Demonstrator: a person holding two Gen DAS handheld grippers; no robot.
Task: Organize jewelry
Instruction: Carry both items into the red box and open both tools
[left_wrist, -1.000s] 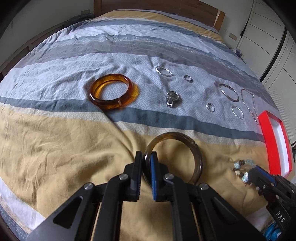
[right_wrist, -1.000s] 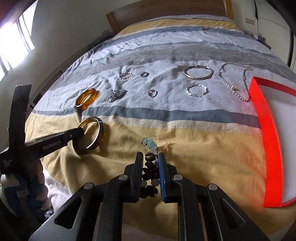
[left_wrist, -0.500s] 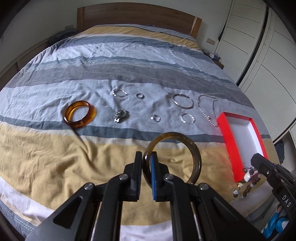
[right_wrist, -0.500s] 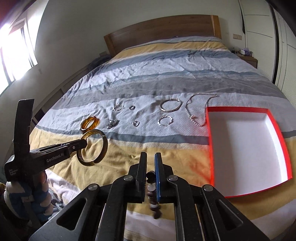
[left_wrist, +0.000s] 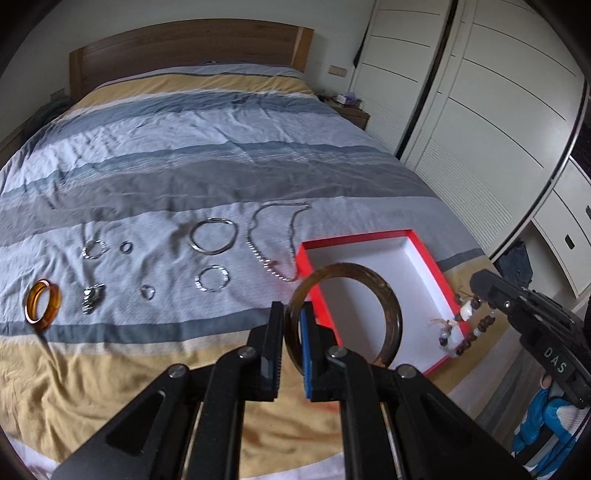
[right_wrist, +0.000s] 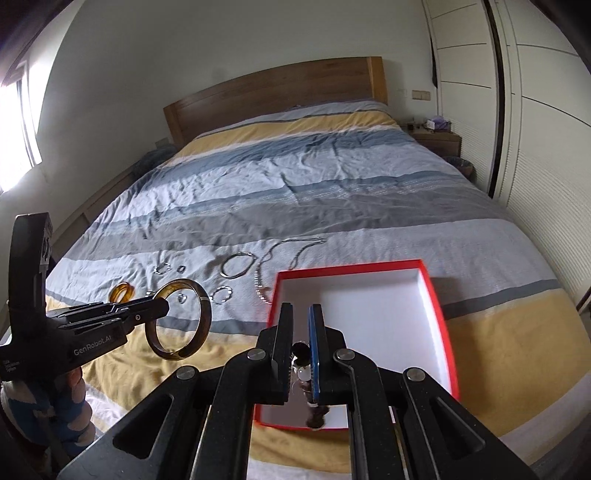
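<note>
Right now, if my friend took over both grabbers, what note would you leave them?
Left gripper: shut on the dark brown bangle, held in the air near the red box.
Right gripper: shut on the beaded bracelet, which dangles over the box's near end.
The box looks empty; nothing is dropped in yet.
On the bedspread: the amber bangle, a big silver bangle, a smaller silver bracelet, a chain necklace, a sparkly silver piece and a few small rings.
Left to do: release both held pieces into the box, then collect the rest.
</note>
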